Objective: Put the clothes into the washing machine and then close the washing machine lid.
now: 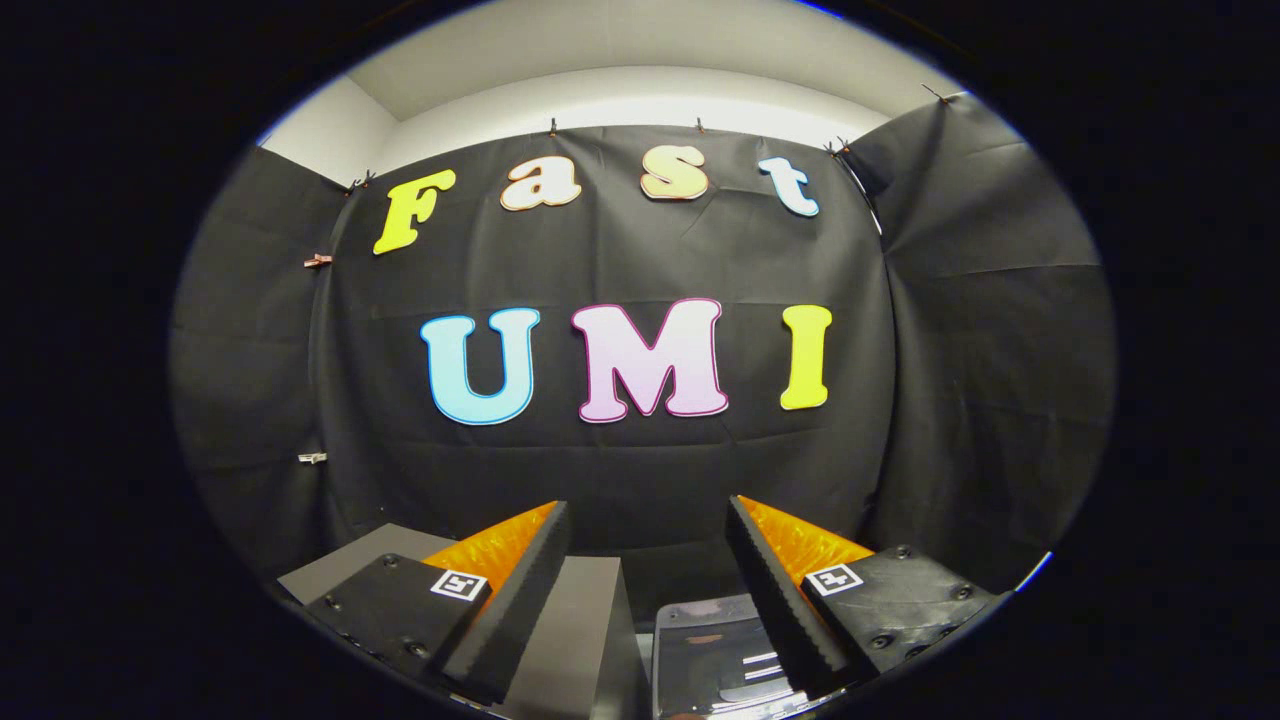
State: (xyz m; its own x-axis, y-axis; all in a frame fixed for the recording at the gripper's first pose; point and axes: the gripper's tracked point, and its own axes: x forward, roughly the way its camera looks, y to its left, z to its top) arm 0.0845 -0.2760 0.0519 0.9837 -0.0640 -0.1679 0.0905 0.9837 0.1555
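The washing machine (715,650) sits low down, just past the tips of the hand-held gripper (648,520), with its shiny lid showing between them. A grey box (585,630) stands left of it. The hand-held gripper is wide apart and holds nothing. The black cloth wall (620,470) is far behind.

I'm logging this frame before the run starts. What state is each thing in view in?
gripper: jaws wide open, nothing between them, pointing at the booth wall.
washing machine: just below and ahead of the jaws; the glossy dark top looks like a lid lying flat, but I cannot be sure it is shut.
grey box: standing beside the washing machine, under the left finger.
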